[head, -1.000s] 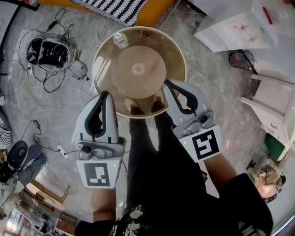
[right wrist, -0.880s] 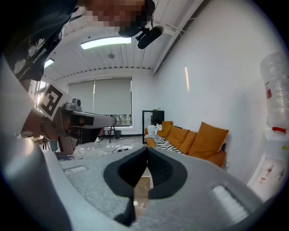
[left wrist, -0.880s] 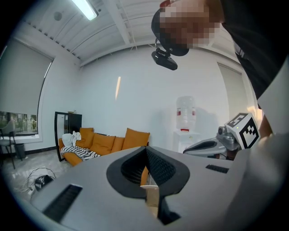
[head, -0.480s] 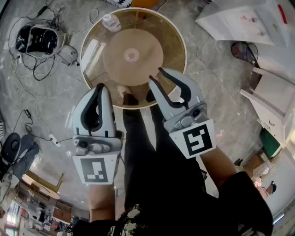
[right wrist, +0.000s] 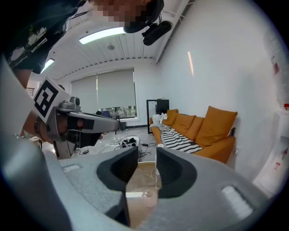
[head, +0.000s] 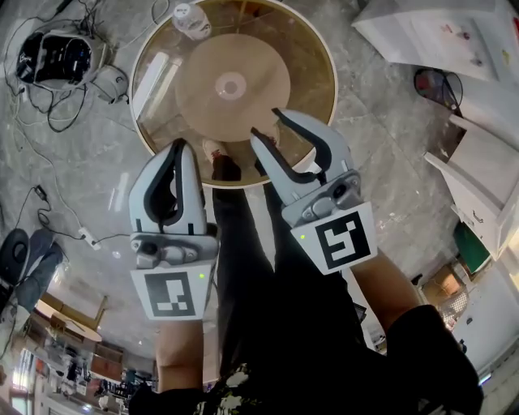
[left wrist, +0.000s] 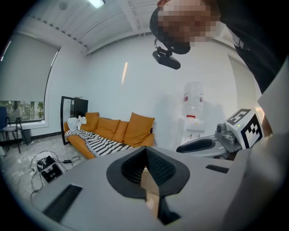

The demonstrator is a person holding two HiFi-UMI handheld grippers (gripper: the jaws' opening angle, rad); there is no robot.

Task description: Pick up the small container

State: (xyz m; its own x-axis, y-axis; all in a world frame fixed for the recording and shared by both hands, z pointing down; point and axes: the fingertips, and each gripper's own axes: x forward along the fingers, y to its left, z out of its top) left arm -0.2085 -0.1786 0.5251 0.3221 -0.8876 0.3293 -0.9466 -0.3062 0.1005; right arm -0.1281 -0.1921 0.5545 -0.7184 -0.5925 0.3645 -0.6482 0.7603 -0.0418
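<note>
- We are bringing both grippers down toward table (head: pixel 334 77); it is showing larger and higher in head view than a second ago.
- Right gripper (head: pixel 264 121) jaws have just been opening and are now standing apart with nothing between them.
- Left gripper (head: pixel 180 146) is staying clenched and empty.
- Container (head: pixel 188 16) is standing at table's far edge, well apart from both.
- We are judging this as approach only, with reach across table still ahead.
</note>
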